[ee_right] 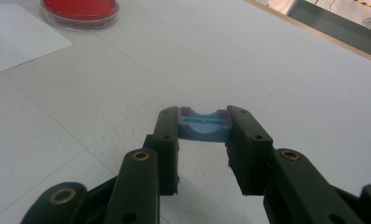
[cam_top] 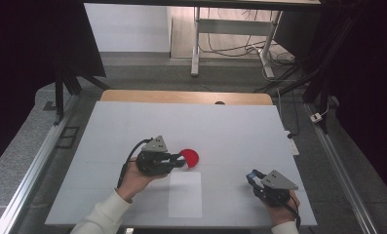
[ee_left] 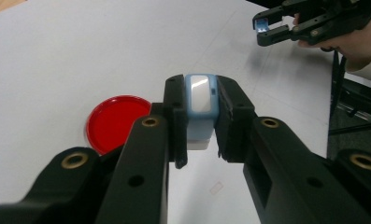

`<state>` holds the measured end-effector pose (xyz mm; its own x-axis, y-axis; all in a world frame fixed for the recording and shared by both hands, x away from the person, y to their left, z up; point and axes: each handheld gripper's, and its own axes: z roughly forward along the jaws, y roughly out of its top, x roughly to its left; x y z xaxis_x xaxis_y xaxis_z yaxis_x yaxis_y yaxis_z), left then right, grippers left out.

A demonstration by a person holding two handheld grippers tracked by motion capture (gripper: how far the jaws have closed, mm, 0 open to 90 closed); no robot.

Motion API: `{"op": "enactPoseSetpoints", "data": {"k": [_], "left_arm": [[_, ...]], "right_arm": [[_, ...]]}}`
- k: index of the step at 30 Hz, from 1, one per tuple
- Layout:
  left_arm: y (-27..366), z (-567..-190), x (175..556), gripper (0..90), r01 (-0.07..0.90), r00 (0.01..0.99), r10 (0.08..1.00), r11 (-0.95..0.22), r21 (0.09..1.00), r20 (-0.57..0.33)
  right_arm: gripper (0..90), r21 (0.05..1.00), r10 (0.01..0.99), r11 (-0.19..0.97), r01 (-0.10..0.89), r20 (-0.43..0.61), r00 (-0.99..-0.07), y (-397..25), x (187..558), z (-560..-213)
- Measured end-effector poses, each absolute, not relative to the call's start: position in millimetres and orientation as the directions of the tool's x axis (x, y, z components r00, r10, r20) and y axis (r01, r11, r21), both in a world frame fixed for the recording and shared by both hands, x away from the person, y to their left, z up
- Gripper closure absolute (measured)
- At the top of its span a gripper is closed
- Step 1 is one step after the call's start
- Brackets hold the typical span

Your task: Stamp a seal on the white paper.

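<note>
Landmark: red petri dish (cam_top: 189, 157), lidded, on the white table (cam_top: 132, 126); contents a flat red layer filling it.
Left gripper (cam_top: 177, 161): just left of the dish, jaws clamped on a pale blue and white block (ee_left: 199, 105) held upright between them.
Right gripper (cam_top: 253, 177): well to the right of the dish and nearer the person, jaws closed on a small blue cap-like piece (ee_right: 204, 126).
White paper sheet (cam_top: 185, 194): flat, just on the person's side of the dish.
</note>
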<state>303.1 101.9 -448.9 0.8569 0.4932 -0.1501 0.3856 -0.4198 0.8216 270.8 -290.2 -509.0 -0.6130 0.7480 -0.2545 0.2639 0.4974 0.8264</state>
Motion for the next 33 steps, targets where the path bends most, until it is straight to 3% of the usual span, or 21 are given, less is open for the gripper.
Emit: {"op": "enactPoseSetpoints", "data": {"k": [33], "left_arm": [[91.1, -458.6, 274.8, 75.2, 0.377, 0.885, 0.436, -0.466, 0.800, -0.164]], "right_arm": [[65.1, 0.822, 0.744, 0.505, 0.263, -0.260, -0.616, -289.9, 271.2, -509.8]]}}
